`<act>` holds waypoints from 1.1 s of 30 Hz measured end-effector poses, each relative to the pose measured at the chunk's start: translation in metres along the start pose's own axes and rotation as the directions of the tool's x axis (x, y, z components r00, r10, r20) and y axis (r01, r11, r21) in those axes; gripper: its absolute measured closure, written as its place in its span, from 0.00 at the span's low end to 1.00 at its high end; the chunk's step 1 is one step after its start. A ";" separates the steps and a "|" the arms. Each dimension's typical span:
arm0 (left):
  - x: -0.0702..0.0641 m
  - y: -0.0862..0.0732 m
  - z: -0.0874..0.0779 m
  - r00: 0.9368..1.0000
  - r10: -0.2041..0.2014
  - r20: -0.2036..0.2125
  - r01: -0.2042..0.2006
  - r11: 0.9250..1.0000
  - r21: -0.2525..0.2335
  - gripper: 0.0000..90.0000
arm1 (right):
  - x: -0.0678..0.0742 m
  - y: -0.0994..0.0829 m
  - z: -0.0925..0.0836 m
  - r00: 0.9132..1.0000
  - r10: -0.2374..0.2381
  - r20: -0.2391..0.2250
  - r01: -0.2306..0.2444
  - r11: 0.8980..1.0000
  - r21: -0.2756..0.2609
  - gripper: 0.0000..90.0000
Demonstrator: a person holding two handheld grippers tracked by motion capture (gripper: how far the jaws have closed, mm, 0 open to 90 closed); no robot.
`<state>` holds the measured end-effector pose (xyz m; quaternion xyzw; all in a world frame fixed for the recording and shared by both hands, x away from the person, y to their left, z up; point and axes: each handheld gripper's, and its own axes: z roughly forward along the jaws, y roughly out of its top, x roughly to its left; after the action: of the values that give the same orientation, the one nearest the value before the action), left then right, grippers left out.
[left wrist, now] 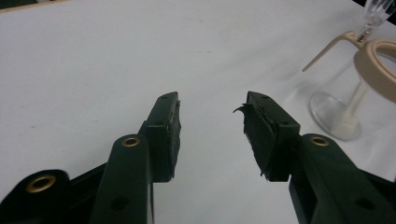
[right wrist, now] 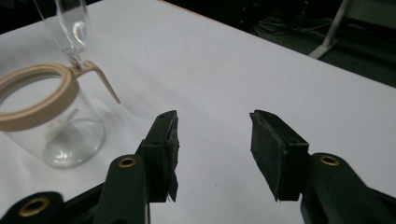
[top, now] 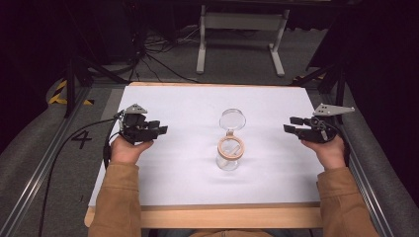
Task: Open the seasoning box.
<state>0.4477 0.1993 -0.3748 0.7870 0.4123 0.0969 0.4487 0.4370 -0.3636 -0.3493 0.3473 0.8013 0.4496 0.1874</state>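
Note:
A clear glass jar [top: 229, 157] with a beige rim ring and a thin beige handle stands at the middle of the white table top [top: 188, 103]. Just behind it stands a clear stemmed glass [top: 232, 119]. My left gripper [top: 160, 130] is held low at the table's left, open, nothing between its jaws, pointing toward the jar. My right gripper [top: 290, 125] is at the right, open and empty, also facing inward. In the left gripper view the gripper [left wrist: 212, 105] has the jar [left wrist: 373, 63] at upper right. In the right gripper view the gripper [right wrist: 212, 123] has the jar [right wrist: 42, 98] and glass [right wrist: 72, 28] at left.
The white sheet lies on a wooden board whose front edge [top: 222, 217] is near the person. Metal rails run along both sides. Behind the table are cables on the floor and a white stand [top: 242, 29]. A "4" mark [top: 81, 139] is at the left.

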 end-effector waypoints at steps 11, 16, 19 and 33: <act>0.011 -0.014 0.014 0.999 0.016 -0.045 -0.016 1.000 0.012 0.60 | -0.029 -0.036 0.018 0.996 0.077 0.054 -0.083 0.990 0.113 0.50; 0.011 -0.020 0.026 0.999 0.029 -0.036 -0.027 0.999 0.039 0.59 | -0.037 -0.050 0.027 0.994 0.094 0.046 -0.098 0.990 0.101 0.47; 0.013 -0.025 0.033 0.998 0.047 -0.036 -0.046 0.998 0.038 0.60 | -0.039 -0.057 0.031 0.996 0.080 0.031 -0.082 0.993 0.082 0.47; 0.010 -0.032 0.048 0.997 0.070 -0.038 -0.065 0.991 0.120 0.58 | -0.036 -0.068 0.048 0.999 0.036 0.040 -0.041 0.990 0.138 0.42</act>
<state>0.4613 0.1843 -0.4299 0.8237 0.3996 0.1037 0.3887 0.4646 -0.3857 -0.4327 0.3833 0.8201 0.3898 0.1693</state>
